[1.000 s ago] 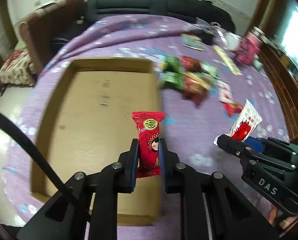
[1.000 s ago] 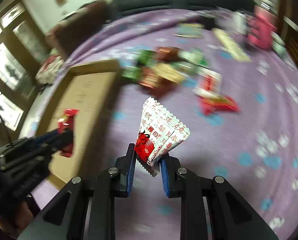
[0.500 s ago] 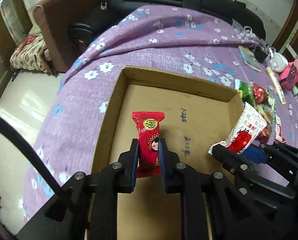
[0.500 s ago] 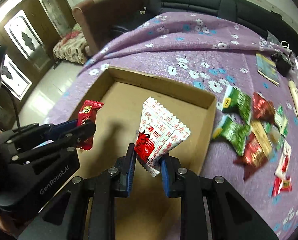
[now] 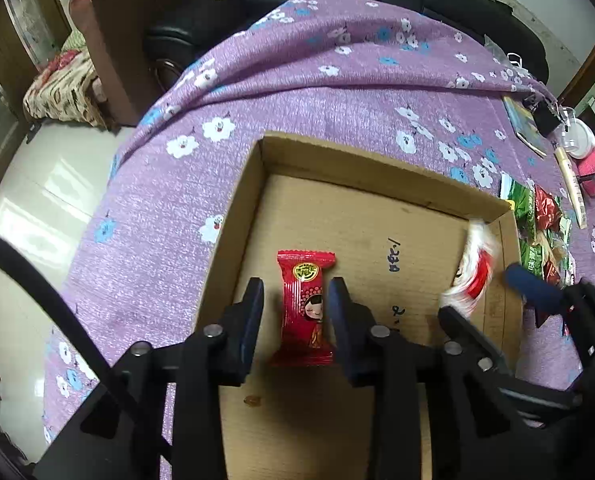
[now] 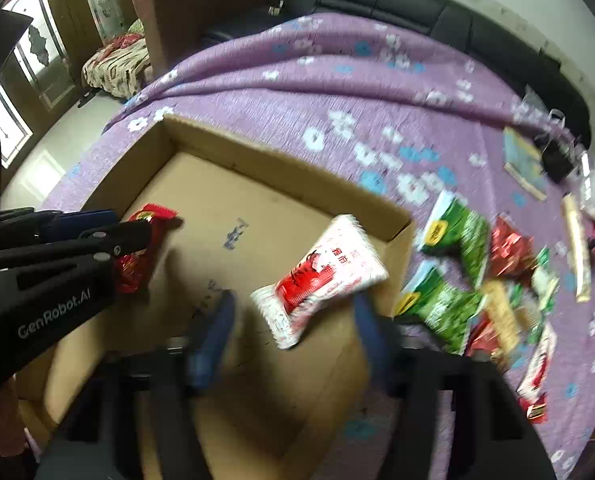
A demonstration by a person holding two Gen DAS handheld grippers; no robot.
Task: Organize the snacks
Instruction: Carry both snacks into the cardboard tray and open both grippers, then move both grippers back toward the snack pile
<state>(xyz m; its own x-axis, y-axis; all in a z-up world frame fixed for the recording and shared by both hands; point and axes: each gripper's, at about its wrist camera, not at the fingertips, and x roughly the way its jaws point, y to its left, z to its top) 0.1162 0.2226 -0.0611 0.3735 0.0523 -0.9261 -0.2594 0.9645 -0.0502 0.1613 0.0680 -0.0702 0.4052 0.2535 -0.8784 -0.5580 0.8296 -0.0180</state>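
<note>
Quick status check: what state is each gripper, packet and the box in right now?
Left gripper: open, over the box.
Red packet: released, between the open fingers, apart from both.
Right gripper: open, over the box.
White packet: released, tilted, motion-blurred; whether it has landed is unclear.
Box: open-topped, on the purple cloth.
Snack pile: loose on the cloth, outside the box.

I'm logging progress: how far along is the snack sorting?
Early. Done: only the red candy and white packet, just let go over the box by the open left gripper and right gripper. Left: the snack pile on the cloth.
</note>
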